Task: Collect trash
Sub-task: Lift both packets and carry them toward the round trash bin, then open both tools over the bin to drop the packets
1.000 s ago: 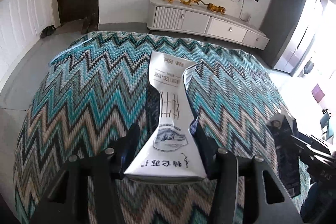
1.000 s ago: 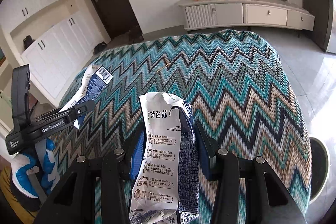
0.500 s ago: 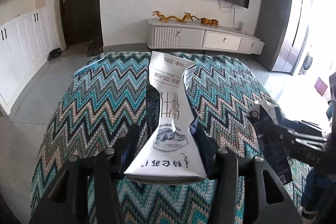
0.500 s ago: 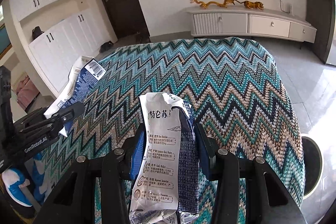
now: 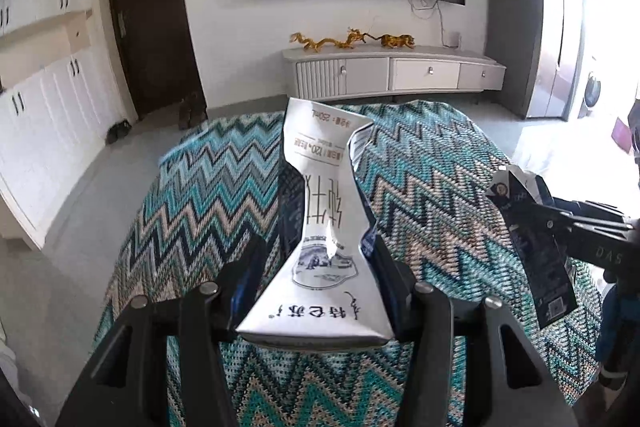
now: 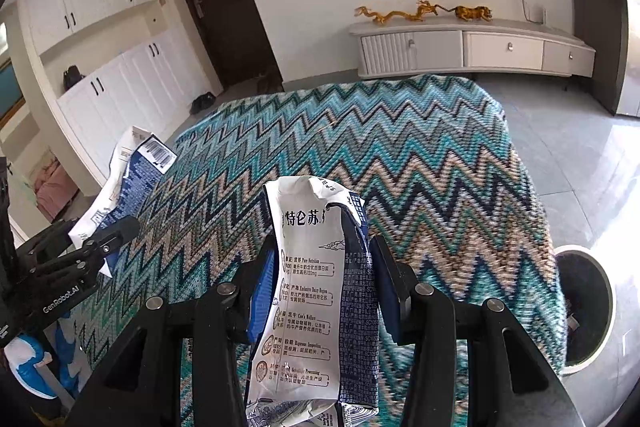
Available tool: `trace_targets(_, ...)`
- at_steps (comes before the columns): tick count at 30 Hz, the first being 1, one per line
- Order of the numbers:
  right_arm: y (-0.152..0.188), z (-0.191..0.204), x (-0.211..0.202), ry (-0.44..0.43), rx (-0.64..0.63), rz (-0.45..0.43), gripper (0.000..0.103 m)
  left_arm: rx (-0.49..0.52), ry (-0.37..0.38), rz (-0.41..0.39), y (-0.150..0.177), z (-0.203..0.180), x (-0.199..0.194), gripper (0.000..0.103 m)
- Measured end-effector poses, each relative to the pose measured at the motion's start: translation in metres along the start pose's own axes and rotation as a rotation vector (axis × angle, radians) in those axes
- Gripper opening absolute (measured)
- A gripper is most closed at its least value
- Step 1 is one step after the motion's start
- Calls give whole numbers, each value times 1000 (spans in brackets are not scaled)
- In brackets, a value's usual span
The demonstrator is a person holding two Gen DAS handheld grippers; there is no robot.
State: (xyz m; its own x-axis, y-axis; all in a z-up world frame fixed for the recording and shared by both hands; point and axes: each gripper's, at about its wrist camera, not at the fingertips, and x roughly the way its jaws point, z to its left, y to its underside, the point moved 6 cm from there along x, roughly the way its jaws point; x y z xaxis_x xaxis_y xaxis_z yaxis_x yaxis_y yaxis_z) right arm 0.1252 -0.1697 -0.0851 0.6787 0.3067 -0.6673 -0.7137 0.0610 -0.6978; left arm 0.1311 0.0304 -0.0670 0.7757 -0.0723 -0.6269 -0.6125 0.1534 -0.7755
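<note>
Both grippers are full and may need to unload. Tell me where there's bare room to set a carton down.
The zigzag blanket is bare from the right gripper to its far edge by the TV cabinet. It is crowded only near the left gripper and round bin.

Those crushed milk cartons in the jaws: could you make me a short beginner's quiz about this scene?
1. True or false: the left gripper holds a crushed milk carton between its jaws.
2. What does the right gripper hold? A) a bottle B) a second crushed carton C) nothing
3. In the right wrist view, what stands on the floor beside the zigzag cloth, at the right edge?

Key
1. True: the jaws pinch the carton's narrowed middle.
2. B: its jaws are closed on the carton's sides.
3. A round white bin with a dark inside, a likely place for the trash.
</note>
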Motion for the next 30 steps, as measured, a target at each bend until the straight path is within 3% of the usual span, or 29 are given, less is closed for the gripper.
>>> trace_targets(5,-10,-30,-9,11,33,-44,45,73,5,-11,-14,-30,-3,50)
trace_targets(12,-21,-88,-22,74,88,-101,45,179,76,10,-29,-91,13,50)
trace_targets(24,-12,-235,-43,262,250,-142,45,410,288,82,-38,-242,52,50)
trace_targets(30,9,-305,-34,345,341,-121,45,473,397,178,-29,-320,82,50)
